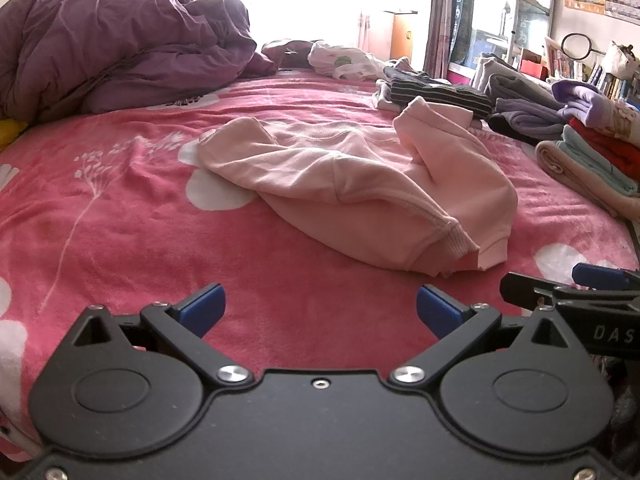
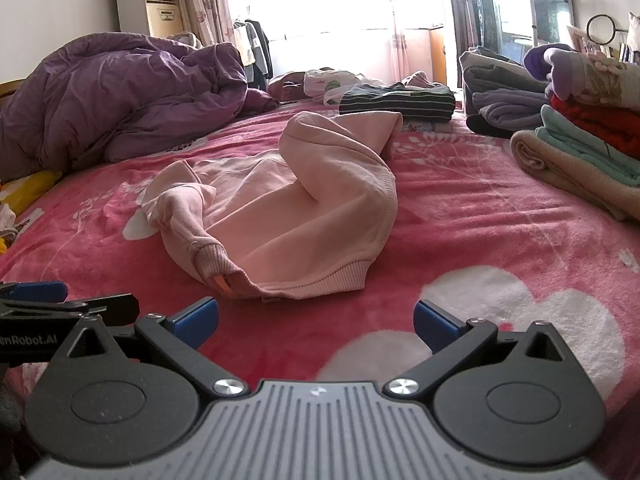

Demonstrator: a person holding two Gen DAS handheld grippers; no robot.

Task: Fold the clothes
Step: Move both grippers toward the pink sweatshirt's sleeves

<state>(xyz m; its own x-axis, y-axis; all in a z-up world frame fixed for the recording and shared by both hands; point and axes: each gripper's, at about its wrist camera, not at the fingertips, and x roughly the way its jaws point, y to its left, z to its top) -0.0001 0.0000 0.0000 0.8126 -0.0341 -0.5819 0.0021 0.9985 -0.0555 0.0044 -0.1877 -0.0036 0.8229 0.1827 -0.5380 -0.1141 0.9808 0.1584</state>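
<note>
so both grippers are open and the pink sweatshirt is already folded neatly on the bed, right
Not quite. Both the left gripper and the right gripper are open, but the pink sweatshirt is not folded neatly: it lies crumpled on the bed, with one sleeve bunched up. The right wrist view shows this most clearly.

In the left wrist view, the black body of the right gripper [image 1: 600, 300] at the frame's right edge carries the white letters "DAS", cut off there. In the right wrist view, the left gripper [image 2: 48, 304] bears "enRobot.AI", its start cut off.
</note>
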